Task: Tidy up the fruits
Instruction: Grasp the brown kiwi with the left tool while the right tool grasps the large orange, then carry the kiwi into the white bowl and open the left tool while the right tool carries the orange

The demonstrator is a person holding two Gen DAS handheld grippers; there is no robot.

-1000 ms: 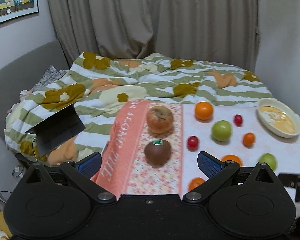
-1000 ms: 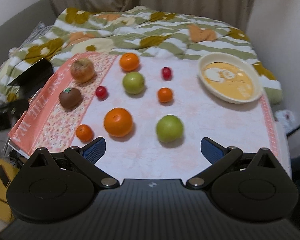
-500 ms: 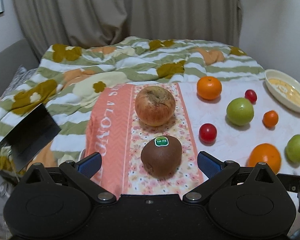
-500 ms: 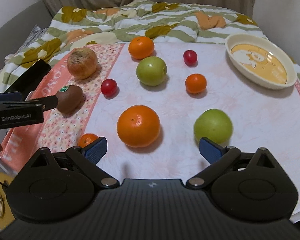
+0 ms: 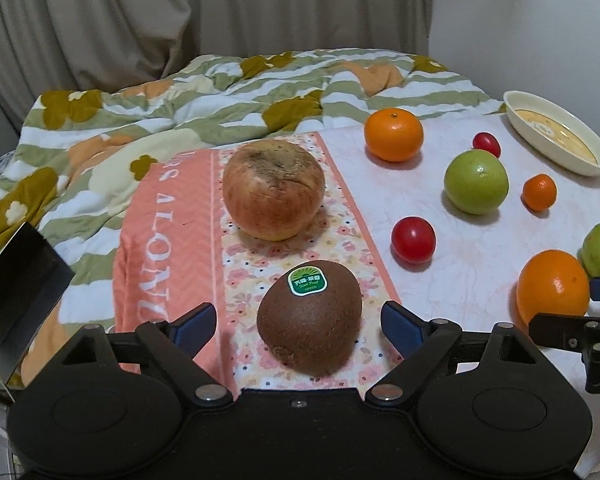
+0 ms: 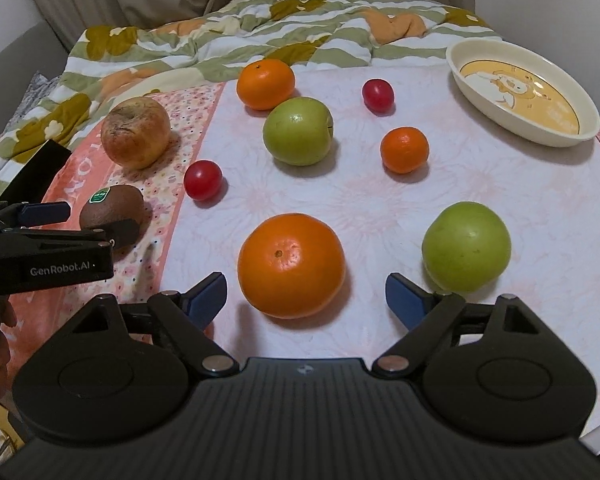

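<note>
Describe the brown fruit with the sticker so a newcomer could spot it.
Find the pink floral cloth at the table's left edge. Two fruits sit on it; the nearer is the kiwi, fuzzy, brown, with a green sticker, unlike the bigger blotchy apple behind.

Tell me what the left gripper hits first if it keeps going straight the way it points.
Most likely the kiwi: it lies dead ahead of the left gripper, already between the open fingers, which don't touch it. Beyond it sits the apple.
</note>
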